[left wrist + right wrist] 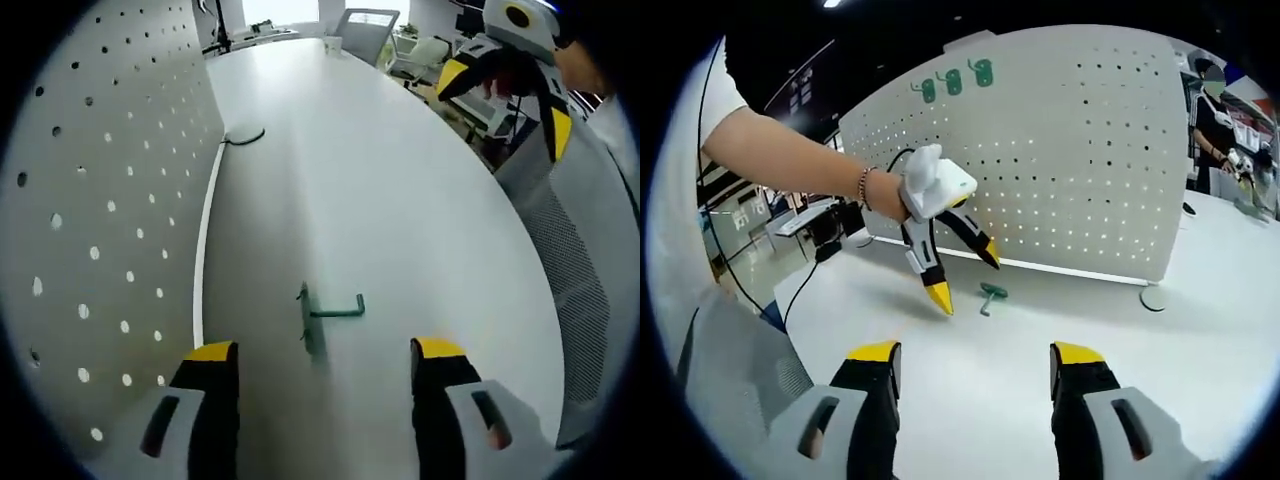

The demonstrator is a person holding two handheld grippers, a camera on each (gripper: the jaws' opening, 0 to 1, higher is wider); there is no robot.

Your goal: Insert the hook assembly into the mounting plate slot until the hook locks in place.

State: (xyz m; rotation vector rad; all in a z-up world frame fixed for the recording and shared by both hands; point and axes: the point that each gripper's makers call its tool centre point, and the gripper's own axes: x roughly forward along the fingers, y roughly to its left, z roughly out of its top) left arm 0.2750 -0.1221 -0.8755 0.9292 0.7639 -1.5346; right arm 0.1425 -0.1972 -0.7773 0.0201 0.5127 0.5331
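Green metal hook assembly (325, 315), a flat plate with a bent hook arm, lies loose on the white table (400, 200), just beside the foot of the white perforated pegboard panel (100, 200) that stands upright along the table's edge. In the left gripper view, the left gripper (325, 355) hovers above the assembly with its yellow-tipped jaws spread wide, empty. In the right gripper view, the right gripper (975, 360) also stands wide and empty, well back from the hook. Three more green hooks (954, 82) hang near the panel's top edge. No writing is readable. A thin dark cable (245, 138) lies by the panel's base.
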